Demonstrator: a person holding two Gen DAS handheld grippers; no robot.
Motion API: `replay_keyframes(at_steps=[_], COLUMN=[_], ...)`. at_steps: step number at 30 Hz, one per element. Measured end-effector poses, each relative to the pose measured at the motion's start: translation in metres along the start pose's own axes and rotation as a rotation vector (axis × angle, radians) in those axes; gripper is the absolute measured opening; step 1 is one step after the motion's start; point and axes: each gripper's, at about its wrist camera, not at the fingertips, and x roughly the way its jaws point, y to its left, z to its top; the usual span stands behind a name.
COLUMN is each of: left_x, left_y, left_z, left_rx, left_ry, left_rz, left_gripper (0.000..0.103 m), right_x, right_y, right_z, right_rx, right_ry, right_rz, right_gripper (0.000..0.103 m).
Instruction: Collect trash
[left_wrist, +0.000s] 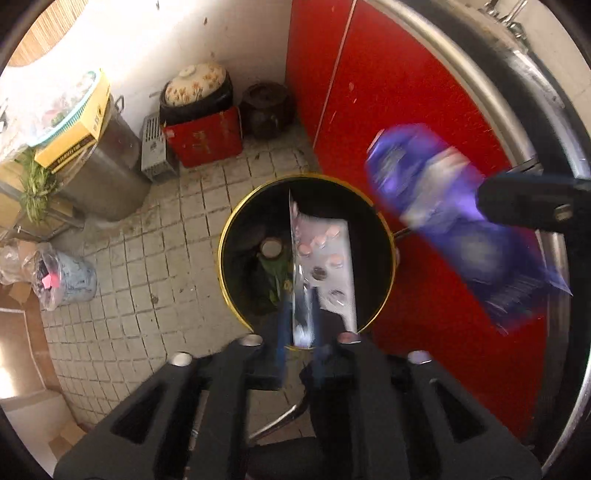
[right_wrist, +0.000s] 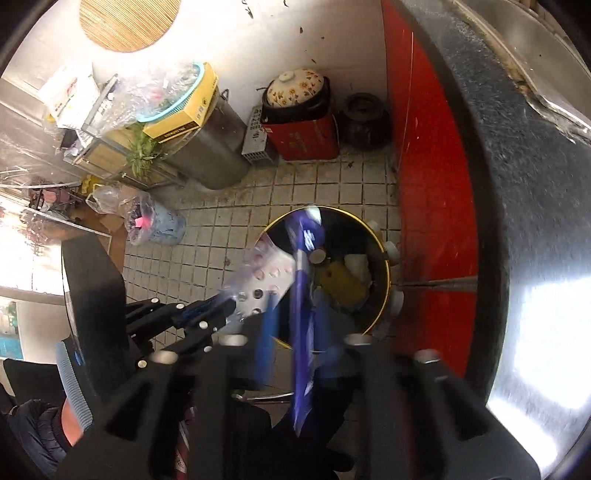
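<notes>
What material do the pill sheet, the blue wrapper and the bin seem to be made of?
Pill sheet: silvery foil with clear plastic bubbles, shiny.
Blue wrapper: likely thin glossy plastic film; it is blurred, so this is uncertain.
Bin: probably metal, with a dark inside and a bright gold-coloured rim.

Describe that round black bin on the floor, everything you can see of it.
The bin is a round container, black inside, with a thin yellow rim, standing upright and open-topped on the pale tiled floor right beside a red cabinet. In the right wrist view, small white knobs show along the side nearest the cabinet. Inside lie scraps: something yellow, something white, a green piece and a round cap-like thing. A silvery pill blister pack and a blue wrapper hang above its mouth.
</notes>
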Motion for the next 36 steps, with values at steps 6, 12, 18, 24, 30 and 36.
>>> replay_keyframes(at_steps=[6,12,18,24,30,36], left_x=[-0.007,-0.058,-0.135,-0.192,-0.233,-0.249], left_y=[0.004,-0.028,-0.132,-0.292,-0.439,-0.514], left_z=[-0.002,-0.001,-0.008,-0.043,-0.115,-0.187], left_rx=[-0.027,0.047,0.256,0.572,0.907,1.12], left_ry=[-0.037,-0.142,-0.252,-0.281,-0.233,-0.202], left_rz=[0.014,0.007,-0.091,-0.272,-0.443,-0.465], left_gripper=[0.076,0.087,0.096,0.096,0.096,0.096], right_x=[-0.028,-0.12,-0.24,-0.35,-0.415,-0.432], right_y=[-0.002,-0.026,-0.085,-0.146,-0.173,-0.172], right_z=[-0.009,-0.057,-0.162,-0.328,-0.492,-0.594], right_rx=[-0.009,0.062,0.248,0.576,0.983,1.26], right_ry=[-0.037,-0.168,-0.343,-0.498,-0.568,-0.599], right_rz=[0.028,-0.008,-0.192,-0.483,-0.694,-0.776], right_gripper=[0.067,0.081,0.093,0.094,0.095,0.095])
